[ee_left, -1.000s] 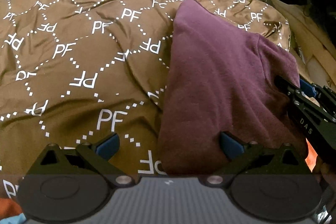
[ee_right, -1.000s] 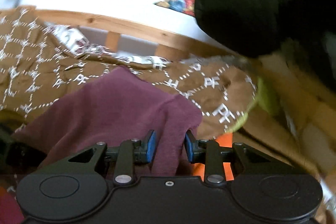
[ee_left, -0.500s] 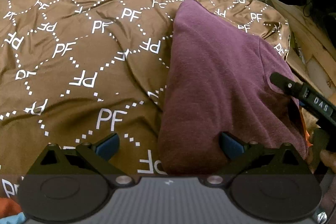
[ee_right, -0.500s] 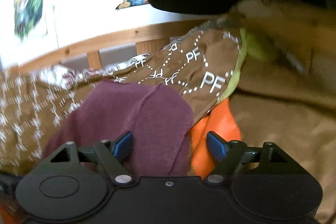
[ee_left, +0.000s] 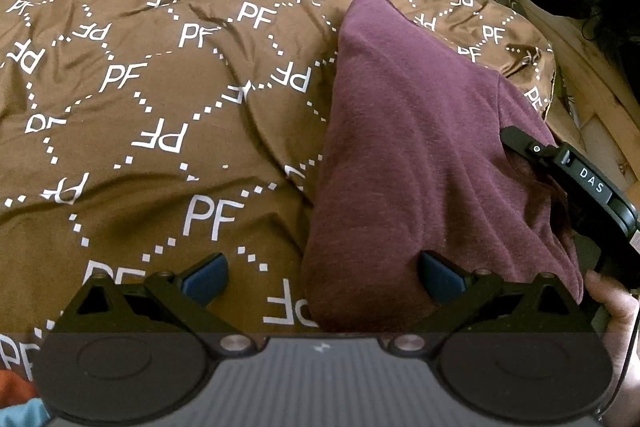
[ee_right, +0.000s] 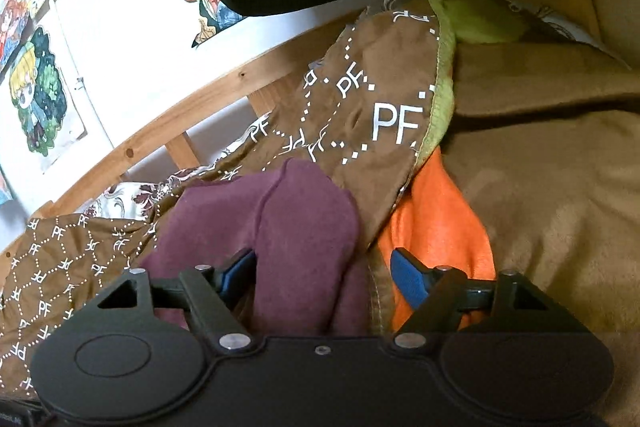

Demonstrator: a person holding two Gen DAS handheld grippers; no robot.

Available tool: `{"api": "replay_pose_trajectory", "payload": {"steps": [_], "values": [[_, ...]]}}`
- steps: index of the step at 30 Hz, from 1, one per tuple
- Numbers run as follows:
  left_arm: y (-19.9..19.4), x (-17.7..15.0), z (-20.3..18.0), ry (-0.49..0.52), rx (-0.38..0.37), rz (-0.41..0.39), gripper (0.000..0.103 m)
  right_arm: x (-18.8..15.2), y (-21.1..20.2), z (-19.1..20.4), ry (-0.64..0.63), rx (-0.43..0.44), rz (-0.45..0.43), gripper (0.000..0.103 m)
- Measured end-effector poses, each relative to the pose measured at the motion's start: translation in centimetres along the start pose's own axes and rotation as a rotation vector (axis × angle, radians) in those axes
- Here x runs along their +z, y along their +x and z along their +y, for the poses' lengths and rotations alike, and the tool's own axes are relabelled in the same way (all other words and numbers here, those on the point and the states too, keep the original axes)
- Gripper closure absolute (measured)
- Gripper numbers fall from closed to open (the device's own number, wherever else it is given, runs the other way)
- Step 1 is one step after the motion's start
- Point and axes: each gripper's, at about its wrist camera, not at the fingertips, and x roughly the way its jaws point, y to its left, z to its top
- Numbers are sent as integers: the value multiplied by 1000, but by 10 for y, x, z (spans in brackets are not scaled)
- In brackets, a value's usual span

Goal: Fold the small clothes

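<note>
The folded maroon knit garment (ee_left: 420, 163) lay lengthwise on the bed's right edge; the right tongs (ee_right: 324, 277), just opened wide, straddled its near corner, nearer than the wide, empty left tongs (ee_left: 322, 277).

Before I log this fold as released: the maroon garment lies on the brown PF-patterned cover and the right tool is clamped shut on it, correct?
Not quite. The right wrist view shows the right tool open, not clamped; the maroon garment does lie on the brown PF-patterned cover.
</note>
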Motion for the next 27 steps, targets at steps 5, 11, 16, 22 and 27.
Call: {"api": "replay_pose_trajectory", "payload": {"steps": [5, 11, 16, 22, 27], "values": [[0, 0, 1, -1, -1, 1, 0, -2, 1, 1, -17, 8, 4, 20], [0, -1, 1, -3, 0, -2, 0, -4, -1, 1, -9, 82, 11, 3], [0, -3, 2, -8, -3, -13, 0, -4, -1, 1, 1, 93, 18, 1], [0, -2, 2, -10, -9, -8, 0, -2, -1, 0, 22, 72, 25, 8], [-1, 11, 6, -8, -65, 34, 2, 0, -1, -4, 45, 28, 32, 30]]}}
